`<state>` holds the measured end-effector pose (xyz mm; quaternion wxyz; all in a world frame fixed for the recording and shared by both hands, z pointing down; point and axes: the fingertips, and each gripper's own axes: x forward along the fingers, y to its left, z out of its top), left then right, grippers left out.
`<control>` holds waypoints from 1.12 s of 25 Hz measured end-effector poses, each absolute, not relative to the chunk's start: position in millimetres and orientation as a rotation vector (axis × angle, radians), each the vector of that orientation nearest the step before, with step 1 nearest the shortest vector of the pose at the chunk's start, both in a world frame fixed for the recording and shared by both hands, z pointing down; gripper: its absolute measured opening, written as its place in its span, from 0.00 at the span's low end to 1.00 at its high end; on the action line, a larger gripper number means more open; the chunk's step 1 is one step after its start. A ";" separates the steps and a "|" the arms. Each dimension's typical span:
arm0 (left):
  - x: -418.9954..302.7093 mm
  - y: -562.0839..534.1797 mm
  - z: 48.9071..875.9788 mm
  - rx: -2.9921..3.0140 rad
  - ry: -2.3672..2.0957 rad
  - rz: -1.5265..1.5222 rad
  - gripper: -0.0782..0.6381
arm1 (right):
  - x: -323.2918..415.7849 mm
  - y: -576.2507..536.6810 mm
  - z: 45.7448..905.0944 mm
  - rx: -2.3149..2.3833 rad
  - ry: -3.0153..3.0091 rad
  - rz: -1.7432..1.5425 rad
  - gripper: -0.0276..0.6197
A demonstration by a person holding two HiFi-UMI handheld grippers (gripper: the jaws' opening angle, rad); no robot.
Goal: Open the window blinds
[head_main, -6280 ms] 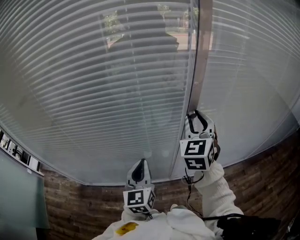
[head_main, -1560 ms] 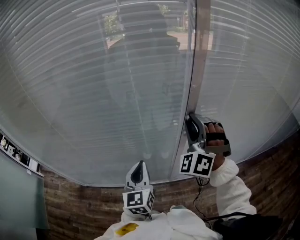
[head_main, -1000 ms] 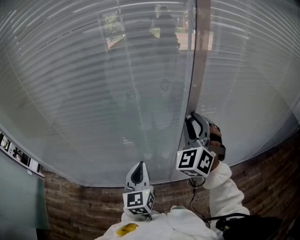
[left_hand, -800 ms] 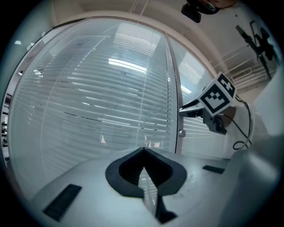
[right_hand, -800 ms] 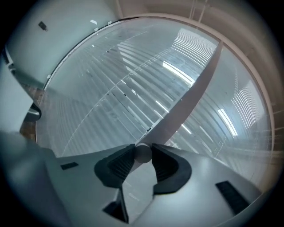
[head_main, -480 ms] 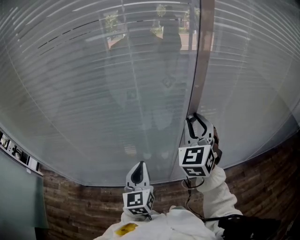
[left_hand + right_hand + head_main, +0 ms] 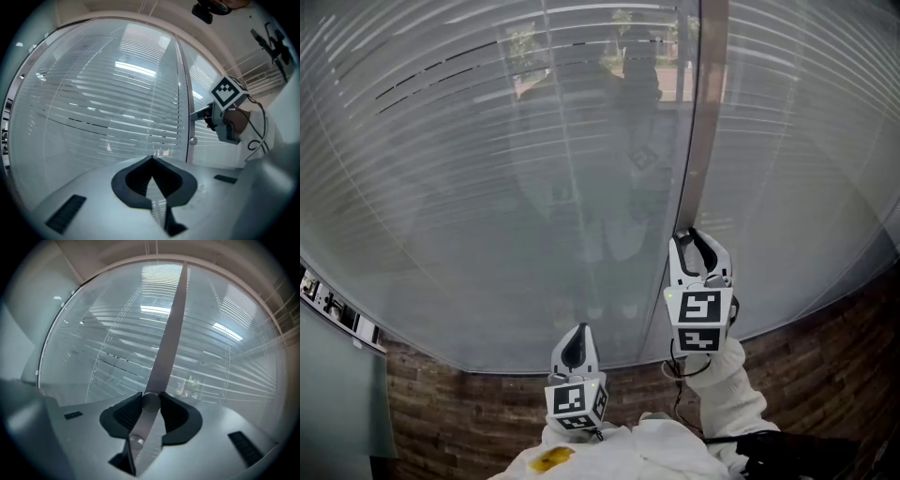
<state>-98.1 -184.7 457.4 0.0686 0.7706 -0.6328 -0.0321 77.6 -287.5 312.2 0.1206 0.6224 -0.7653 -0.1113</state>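
Observation:
The slatted blinds (image 7: 487, 187) hang behind glass on both sides of a metal mullion (image 7: 703, 131). In the head view my right gripper (image 7: 697, 236) is held against the mullion, its marker cube facing the camera. In the right gripper view its jaws (image 7: 151, 398) are shut on a round tilt knob (image 7: 150, 401) on the mullion (image 7: 168, 333). A second small knob (image 7: 192, 140) sits lower on the mullion. My left gripper (image 7: 577, 343) hangs low at the middle, shut and empty, away from the glass; its jaws (image 7: 153, 161) hold nothing. Dark gaps show between some upper left slats (image 7: 431, 80).
A dark wood-panelled wall (image 7: 469, 412) runs below the window. A grey cabinet edge with small items (image 7: 333, 305) stands at the left. The person's white sleeve (image 7: 731, 394) trails a cable behind the right gripper.
My right gripper has rolled on the knob, so its marker cube now faces the camera squarely. More dark gaps have appeared between the upper left slats. The left gripper has not moved.

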 end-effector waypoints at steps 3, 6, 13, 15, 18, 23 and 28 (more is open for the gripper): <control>-96.7 -184.9 457.8 2.322 -1.902 -0.097 0.11 | 79.0 -287.8 311.7 1.846 -2.277 -0.261 0.25; -95.3 -184.4 458.7 2.323 -1.897 -0.093 0.11 | 81.8 -287.9 312.7 1.878 -2.318 -0.185 0.25; -93.3 -184.5 460.1 2.327 -1.891 -0.090 0.11 | 85.5 -287.8 313.4 1.937 -2.423 -0.044 0.25; -93.4 -185.5 460.8 2.328 -1.890 -0.084 0.11 | 86.0 -288.0 313.2 1.948 -2.444 -0.015 0.25; -93.3 -187.1 461.7 2.334 -1.891 -0.076 0.11 | 86.2 -288.1 313.6 1.961 -2.460 0.010 0.25; -91.7 -188.6 459.9 2.348 -1.886 -0.072 0.11 | 87.3 -288.5 313.7 1.986 -2.504 0.081 0.25; -91.0 -187.3 459.6 2.349 -1.886 -0.071 0.11 | 88.7 -288.4 313.7 2.008 -2.560 0.182 0.25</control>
